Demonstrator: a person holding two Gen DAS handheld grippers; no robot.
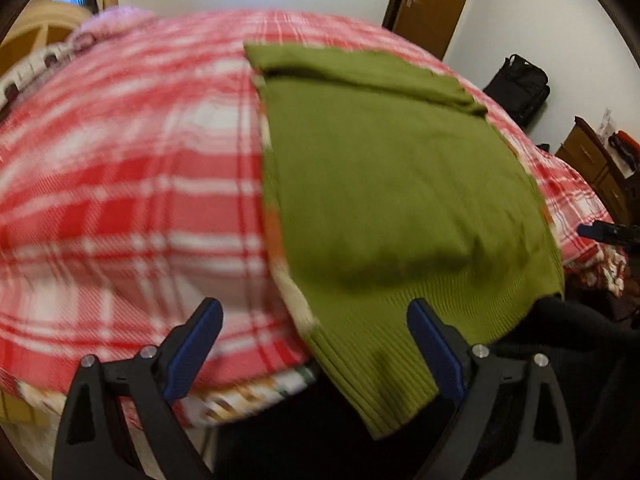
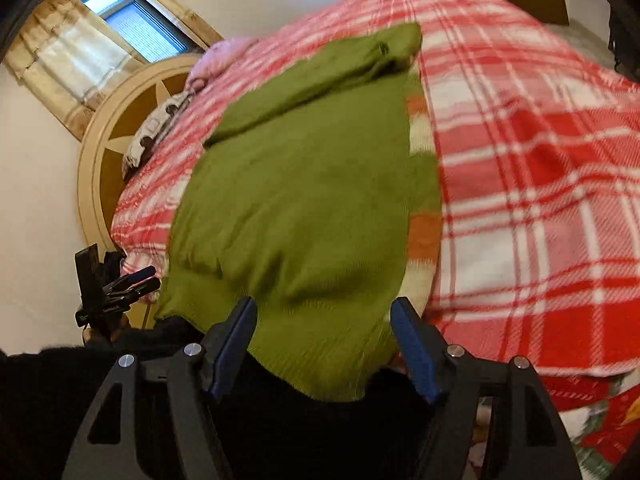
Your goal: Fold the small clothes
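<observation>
Left wrist view: we see our left gripper [image 1: 314, 344] with its jaws spread wide and nothing pinched; the sweater [image 1: 380, 184] lies flat on the plaid blanket [image 1: 120, 160], ahead of us and off to the right. Its ribbed hem hangs over the near bed edge, passing between the fingers but closer to the right one, whose pad overlaps it in the picture. Its long axis runs away from us, from hem to a folded band at the far end. Our right gripper [image 1: 600, 232] peeks in at the right edge, just beside the hem's far corner. Right wrist view: our right gripper [image 2: 324, 344] also stands spread, and the pads do not press the cloth. Here the sweater [image 2: 304, 184] sits dead ahead, hem draped between the fingers, long axis pointing straight away toward the headboard [image 2: 100, 160]. The left gripper [image 2: 132, 280] shows at the left, near the hem's other corner. We judge both hands about equally near the hem, one per corner, so the coming fold would carry the hem along that long axis.
</observation>
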